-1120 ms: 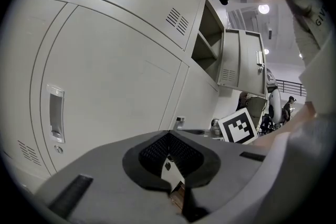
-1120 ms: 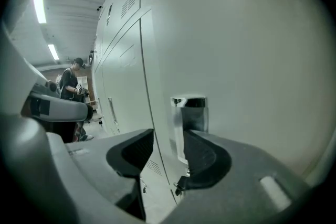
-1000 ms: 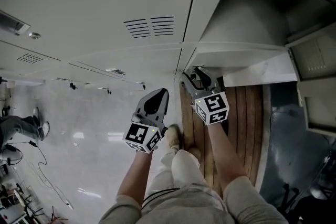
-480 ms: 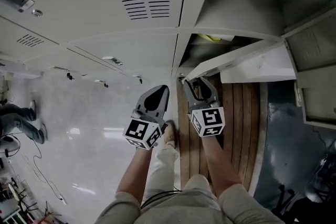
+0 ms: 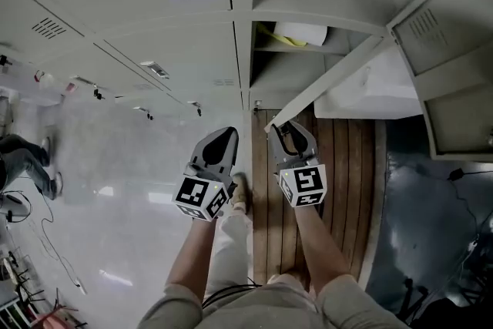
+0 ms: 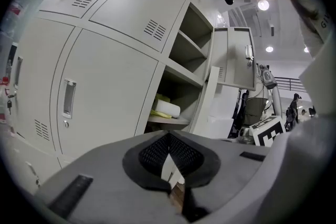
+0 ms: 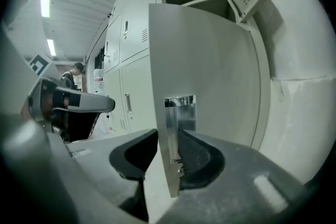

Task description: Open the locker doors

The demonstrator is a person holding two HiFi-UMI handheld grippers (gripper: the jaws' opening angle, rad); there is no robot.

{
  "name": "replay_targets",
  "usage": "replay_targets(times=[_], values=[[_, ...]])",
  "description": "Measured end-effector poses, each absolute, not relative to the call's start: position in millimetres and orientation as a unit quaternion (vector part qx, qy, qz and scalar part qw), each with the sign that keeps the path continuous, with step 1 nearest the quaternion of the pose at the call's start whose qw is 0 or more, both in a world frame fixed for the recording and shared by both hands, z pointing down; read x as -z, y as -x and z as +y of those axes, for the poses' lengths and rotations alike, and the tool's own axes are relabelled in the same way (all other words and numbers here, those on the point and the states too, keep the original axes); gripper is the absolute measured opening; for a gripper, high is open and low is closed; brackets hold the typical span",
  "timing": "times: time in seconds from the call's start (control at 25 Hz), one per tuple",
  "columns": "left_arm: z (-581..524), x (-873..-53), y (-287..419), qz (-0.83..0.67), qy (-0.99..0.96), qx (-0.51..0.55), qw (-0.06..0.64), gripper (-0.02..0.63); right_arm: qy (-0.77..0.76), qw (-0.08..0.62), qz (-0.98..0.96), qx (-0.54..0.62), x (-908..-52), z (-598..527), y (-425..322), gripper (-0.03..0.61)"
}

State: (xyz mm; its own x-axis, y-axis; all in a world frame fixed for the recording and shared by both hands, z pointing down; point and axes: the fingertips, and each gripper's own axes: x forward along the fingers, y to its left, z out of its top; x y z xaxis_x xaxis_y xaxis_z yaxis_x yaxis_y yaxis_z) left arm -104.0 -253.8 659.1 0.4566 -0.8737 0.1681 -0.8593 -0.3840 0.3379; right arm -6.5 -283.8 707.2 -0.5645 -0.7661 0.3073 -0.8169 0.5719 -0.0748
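Grey lockers [image 5: 139,4] fill the top of the head view. One lower locker door [image 5: 333,83] stands ajar, its free edge pointing at me. My right gripper [image 5: 280,128] is at that edge: in the right gripper view the door edge [image 7: 167,165] with its metal handle recess [image 7: 181,113] runs between the jaws. These jaws are closing, and both pads look to touch the door's faces. My left gripper [image 5: 224,138] hovers beside it on the left, shut and empty, pointing at the closed lockers [image 6: 100,102]. A white and yellow bundle [image 5: 302,33] lies on a shelf inside.
Another door [image 5: 451,42] above stands wide open at the right. A wooden slatted board [image 5: 350,173] lies under the open lockers. A person's legs [image 5: 23,158] and cables [image 5: 42,250] are far left on the glossy floor. My own legs are below.
The view has swung up over the lockers, showing the shelves inside. The right gripper has settled on the lower door's edge, which now stands further out. The left gripper has barely moved.
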Motion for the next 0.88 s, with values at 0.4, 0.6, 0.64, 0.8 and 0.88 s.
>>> replay_targets(times=[0.4,0.6,0.64,0.8,0.88], values=[[-226.3,-644.1,72.2,-0.511,-0.840,0.018,0.182,-0.002,-0.465,0.130,-0.870,-0.104,-705.0,-239.2,-53.0,0.124],[-222.2,-636.3,57.6,-0.501,-0.847,0.020,0.176,-0.002,-0.492,0.133,-0.854,-0.105,-704.4,-222.9,-85.8,0.117],[-221.0,-635.2,54.9,-0.500,-0.848,0.021,0.175,-0.002,-0.498,0.133,-0.850,-0.104,-704.3,-220.4,-91.9,0.117],[-215.6,-633.6,47.3,-0.495,-0.851,0.019,0.174,-0.002,-0.525,0.134,-0.834,-0.101,-703.4,-213.0,-113.2,0.117],[-213.0,-633.2,45.6,-0.494,-0.852,0.018,0.174,-0.002,-0.540,0.133,-0.825,-0.105,-703.1,-209.5,-123.9,0.116]])
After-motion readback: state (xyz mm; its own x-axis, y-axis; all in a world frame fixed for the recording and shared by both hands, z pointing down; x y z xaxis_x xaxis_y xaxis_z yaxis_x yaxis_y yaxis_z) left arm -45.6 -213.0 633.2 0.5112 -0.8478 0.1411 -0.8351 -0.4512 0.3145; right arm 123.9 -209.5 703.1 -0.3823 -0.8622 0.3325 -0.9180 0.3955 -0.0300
